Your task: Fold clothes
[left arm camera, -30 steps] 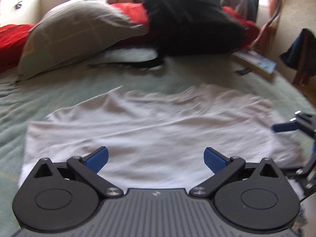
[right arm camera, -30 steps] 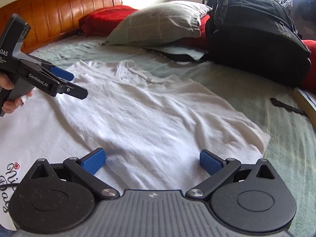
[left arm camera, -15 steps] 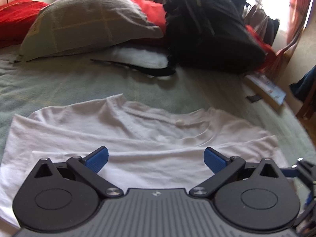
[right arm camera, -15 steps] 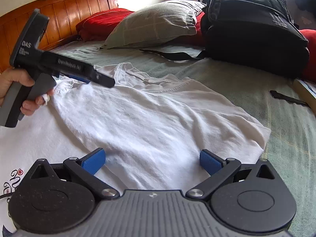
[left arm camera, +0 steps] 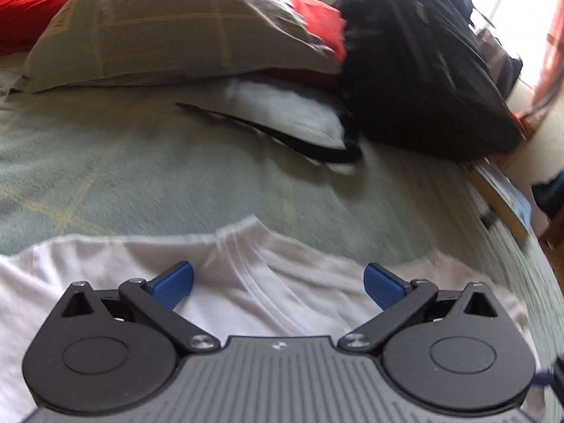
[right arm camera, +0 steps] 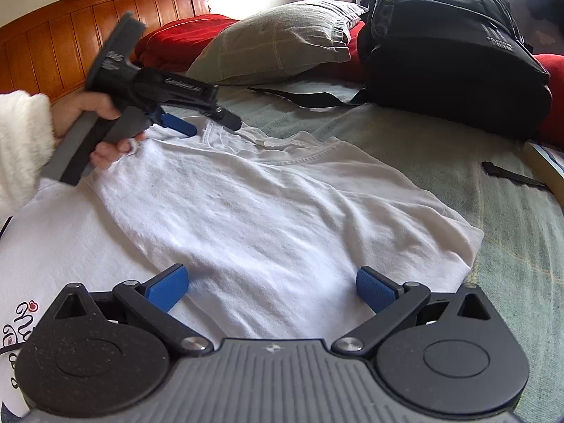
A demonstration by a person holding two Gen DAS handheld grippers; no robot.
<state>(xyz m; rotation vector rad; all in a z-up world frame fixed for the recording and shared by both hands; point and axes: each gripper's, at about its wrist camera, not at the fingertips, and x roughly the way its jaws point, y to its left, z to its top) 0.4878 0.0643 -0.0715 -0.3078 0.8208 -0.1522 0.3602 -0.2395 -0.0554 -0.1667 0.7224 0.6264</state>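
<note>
The white T-shirt (right arm camera: 275, 218) lies spread on the green bedspread (left arm camera: 141, 176). The left gripper (left arm camera: 278, 282) hovers over its collar (left arm camera: 253, 275), jaws wide apart. The right gripper (right arm camera: 271, 287) is likewise spread and empty.

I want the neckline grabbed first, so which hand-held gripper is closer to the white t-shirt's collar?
Left. The left hand-held gripper hovers open right at the collar of the white t-shirt; the right hand-held gripper sits open over the shirt's lower body, far from it.

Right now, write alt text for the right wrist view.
The open right gripper hovers over a white T-shirt spread on a green bedspread. At left, a hand holds the open left gripper at the collar; a grey pillow and black backpack lie behind.
</note>
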